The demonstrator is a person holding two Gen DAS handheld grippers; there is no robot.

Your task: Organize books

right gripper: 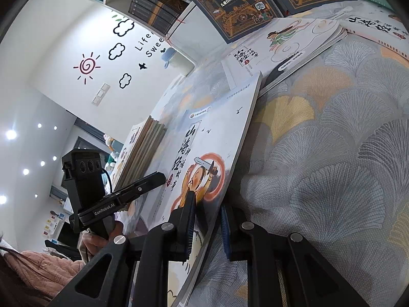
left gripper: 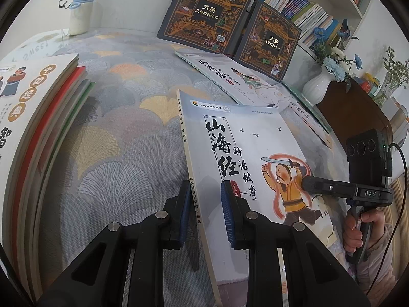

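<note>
A thin white book point(left gripper: 242, 153) with black brush lettering and a sword-waving figure on its cover is held at both sides, tilted above the patterned cloth. My left gripper point(left gripper: 205, 200) is shut on its spine edge, one blue pad over the cover and one beneath. My right gripper point(right gripper: 207, 212) is shut on the opposite edge of the same book point(right gripper: 204, 138). The right gripper's upper finger point(left gripper: 310, 183) rests on the cover near the figure. A stack of books point(left gripper: 38, 117) lies at the left.
Similar white books point(left gripper: 237, 79) lie flat further back. Two dark encyclopedias point(left gripper: 204, 12) lean against a filled bookshelf point(left gripper: 301, 2). A white vase of flowers point(left gripper: 318, 88) stands at the right, a blue-capped bottle point(left gripper: 80, 12) at the back left. The ginkgo-patterned cloth point(left gripper: 122, 97) covers the table.
</note>
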